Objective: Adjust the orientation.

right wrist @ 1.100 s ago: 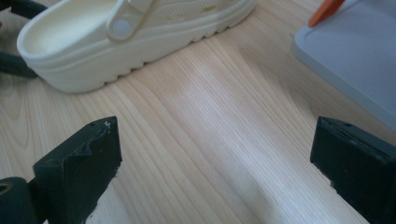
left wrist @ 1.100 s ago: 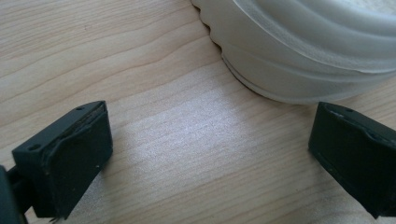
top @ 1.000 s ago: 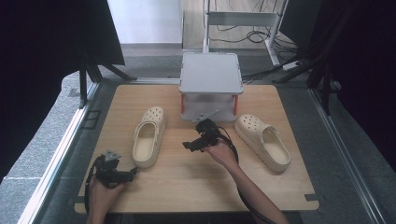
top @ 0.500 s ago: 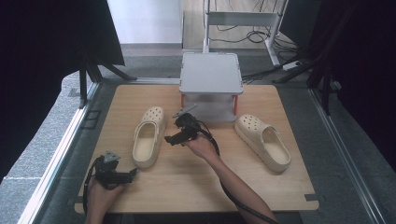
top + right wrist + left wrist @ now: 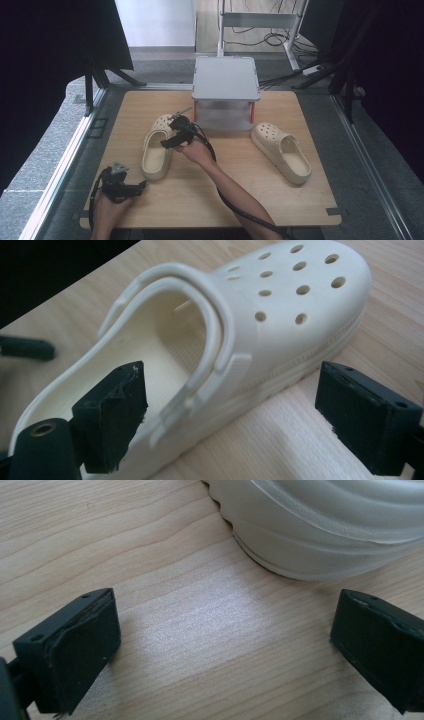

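Observation:
Two cream clogs lie on the wooden table point(image 5: 225, 200). The left clog point(image 5: 155, 150) point(image 5: 280, 305) lies toe away from me, and the right clog point(image 5: 282, 152) lies angled at the right. My right gripper point(image 5: 166, 143) point(image 5: 250, 415) hovers at the left clog's near side, open. Its jaws have just been closing a little. One jaw is inside the shoe's opening and the other is outside over the wood, with the side wall and strap between them, untouched. My left gripper point(image 5: 142, 184) point(image 5: 225, 645) rests open on the table by that clog's heel point(image 5: 325, 530).
A small grey shelf point(image 5: 226, 80) on red legs stands at the table's back middle. Dark curtains flank both sides, and cables and a metal frame lie on the floor beyond the table. The right gripper's cable trails along the forearm.
The right hand has moved left across the table, from the middle in front of the shelf to the left clog. The left hand has stayed where it was.

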{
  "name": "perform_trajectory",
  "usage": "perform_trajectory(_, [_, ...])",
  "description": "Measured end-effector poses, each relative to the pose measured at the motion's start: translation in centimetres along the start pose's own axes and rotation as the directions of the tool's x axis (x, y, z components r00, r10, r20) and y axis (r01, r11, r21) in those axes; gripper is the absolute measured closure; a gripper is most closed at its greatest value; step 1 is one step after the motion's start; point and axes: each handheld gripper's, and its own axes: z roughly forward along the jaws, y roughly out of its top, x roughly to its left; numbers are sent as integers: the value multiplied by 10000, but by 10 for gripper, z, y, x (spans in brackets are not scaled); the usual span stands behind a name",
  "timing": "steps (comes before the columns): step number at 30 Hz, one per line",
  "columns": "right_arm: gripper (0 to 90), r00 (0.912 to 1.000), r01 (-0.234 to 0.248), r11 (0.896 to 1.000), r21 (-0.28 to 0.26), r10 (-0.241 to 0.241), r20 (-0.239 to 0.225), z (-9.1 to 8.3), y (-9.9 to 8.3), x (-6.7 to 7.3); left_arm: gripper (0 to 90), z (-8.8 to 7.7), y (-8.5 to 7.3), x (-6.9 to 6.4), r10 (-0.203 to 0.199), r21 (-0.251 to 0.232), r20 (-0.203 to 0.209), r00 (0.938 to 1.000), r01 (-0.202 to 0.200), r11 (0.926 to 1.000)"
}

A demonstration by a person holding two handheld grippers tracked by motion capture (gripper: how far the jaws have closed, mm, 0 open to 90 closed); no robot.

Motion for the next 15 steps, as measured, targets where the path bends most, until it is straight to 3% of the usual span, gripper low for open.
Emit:
perform_trajectory(4, [161,9982,-438,9986,297,425,413,17,5,3,0,0,0,0,7,-23,-1,10000,-7,10000])
perform_trajectory(7, [206,9970,-508,9977,445,480,611,22,6,5,0,0,0,0,33,-4,1,10000,-33,10000])
perform_trajectory(9, [299,9938,-488,9968,631,421,1029,26,8,7,0,0,0,0,33,-4,0,10000,-33,10000])
perform_trajectory(11, [331,9922,-431,9971,620,355,1198,25,8,8,0,0,0,0,8,-24,4,10000,-8,10000])
perform_trajectory(13, [390,9932,-599,9963,618,533,1037,22,8,5,0,0,0,0,33,-5,1,10000,-33,10000])
perform_trajectory(15, [535,9930,-296,9963,811,201,1166,15,10,3,0,0,0,0,31,-4,0,10000,-31,10000])
